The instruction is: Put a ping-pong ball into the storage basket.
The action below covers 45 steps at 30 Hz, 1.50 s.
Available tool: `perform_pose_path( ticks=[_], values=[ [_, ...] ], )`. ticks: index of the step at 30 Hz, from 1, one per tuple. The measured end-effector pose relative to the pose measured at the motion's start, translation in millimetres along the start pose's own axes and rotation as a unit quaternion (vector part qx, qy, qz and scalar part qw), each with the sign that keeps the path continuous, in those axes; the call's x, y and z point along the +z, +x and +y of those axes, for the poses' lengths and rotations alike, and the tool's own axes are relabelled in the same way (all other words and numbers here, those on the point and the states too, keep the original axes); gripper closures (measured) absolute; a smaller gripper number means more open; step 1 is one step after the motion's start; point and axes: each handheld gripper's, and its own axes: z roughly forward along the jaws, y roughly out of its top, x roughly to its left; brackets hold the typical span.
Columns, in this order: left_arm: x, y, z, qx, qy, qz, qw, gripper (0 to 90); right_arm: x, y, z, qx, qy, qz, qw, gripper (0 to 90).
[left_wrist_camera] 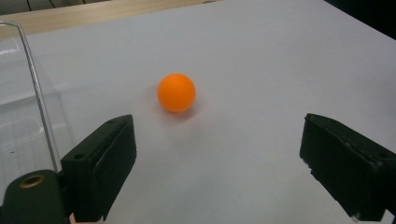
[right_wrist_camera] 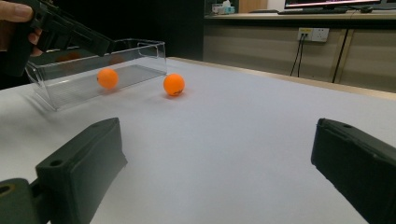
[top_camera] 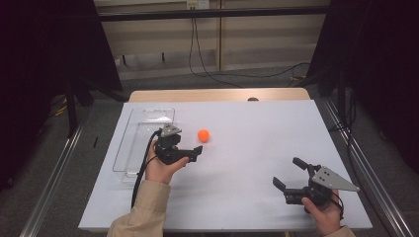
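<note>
An orange ball (top_camera: 203, 135) lies on the white table (top_camera: 257, 128), just right of a clear plastic bin (top_camera: 129, 148). My left gripper (top_camera: 191, 149) is open, a short way in front of the ball. In the left gripper view the ball (left_wrist_camera: 176, 92) rests beyond the wide-apart jaws of my left gripper (left_wrist_camera: 219, 158), closer to the left one. My right gripper (top_camera: 289, 173) is open and holds nothing near the front right. From my right gripper (right_wrist_camera: 219, 172) the ball (right_wrist_camera: 173, 84) sits beside the bin (right_wrist_camera: 140, 58). An orange spot on the bin's wall looks like a reflection.
The bin's near wall (left_wrist_camera: 37, 93) stands close to the left jaw. A person's hand holds the left gripper (right_wrist_camera: 70, 35) over the bin. The table's wooden far edge (top_camera: 217, 95) faces cables and black curtains. Metal rails run along both sides of the floor.
</note>
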Motion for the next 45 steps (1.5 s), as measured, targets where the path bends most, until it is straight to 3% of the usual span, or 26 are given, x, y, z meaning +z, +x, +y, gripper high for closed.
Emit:
perform_pose_path(
  ticks=[11,25,45],
  values=[
    [11.7,-0.4,-1.1,-0.001,0.004,0.009,0.9999,9.8,0.4,0.1,0.0,0.0,0.0,0.001,1.0,2.1],
    [22.7,-3.9,0.8,-0.015,-0.013,0.022,0.9996,9.2,1.5,-0.1,-0.2,0.0,0.002,0.003,1.0,2.0],
    [34.4,-1.4,2.0,-0.018,-0.006,0.032,0.9993,8.8,2.0,-0.4,0.0,0.002,0.002,0.003,1.0,2.1]
  ],
)
